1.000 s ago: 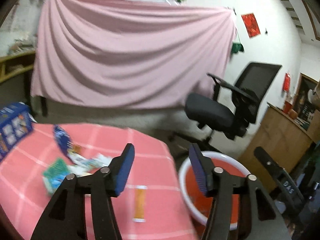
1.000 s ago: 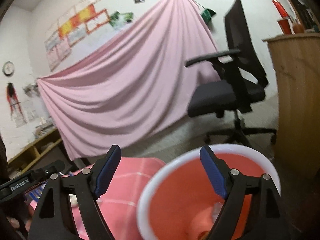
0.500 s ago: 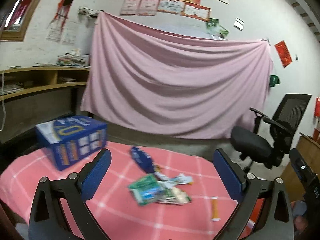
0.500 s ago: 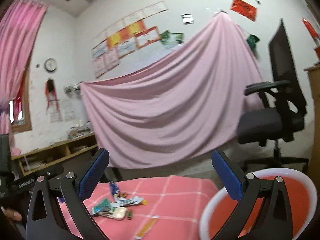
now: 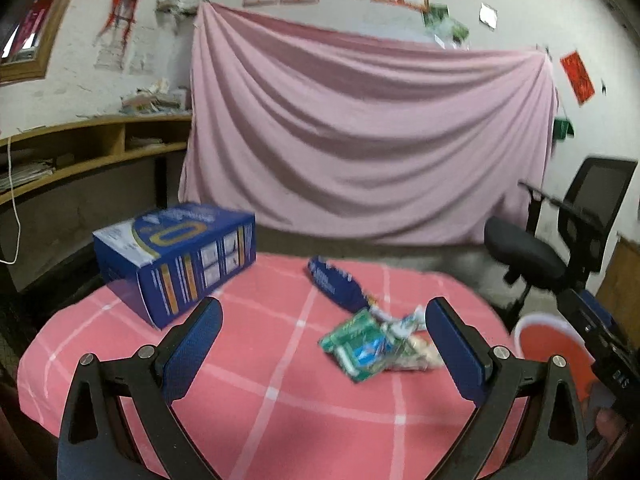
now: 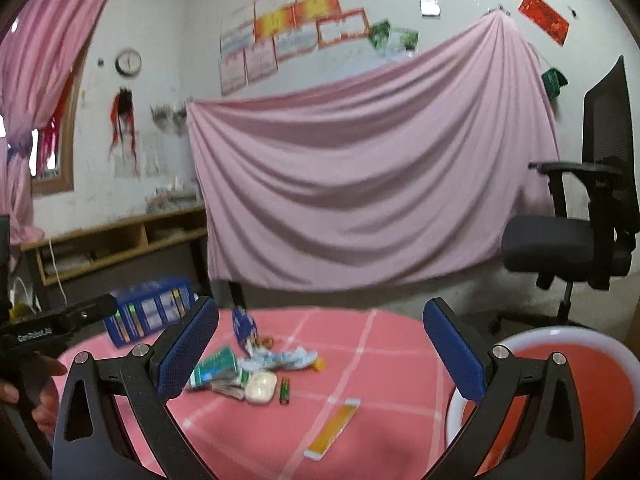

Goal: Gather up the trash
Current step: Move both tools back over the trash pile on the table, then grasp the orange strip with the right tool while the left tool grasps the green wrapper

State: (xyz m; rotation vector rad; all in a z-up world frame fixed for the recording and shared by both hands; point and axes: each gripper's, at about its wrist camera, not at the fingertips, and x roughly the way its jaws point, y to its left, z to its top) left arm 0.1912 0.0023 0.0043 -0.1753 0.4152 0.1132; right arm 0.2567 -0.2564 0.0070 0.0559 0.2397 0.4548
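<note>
Right tool is spread wide with nothing between its blue pads. Below it, the pink checked table has a little heap of trash: green wrapper, crumpled packets, a white case, a small green stick. An orange strip lies apart, nearer the red bin at the right. Blue box sits at the far left edge.

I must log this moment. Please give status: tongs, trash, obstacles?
Left tongs and right tongs open, empty. Trash pile and orange strip on pink table; bin beside it. Nothing in the way.
</note>
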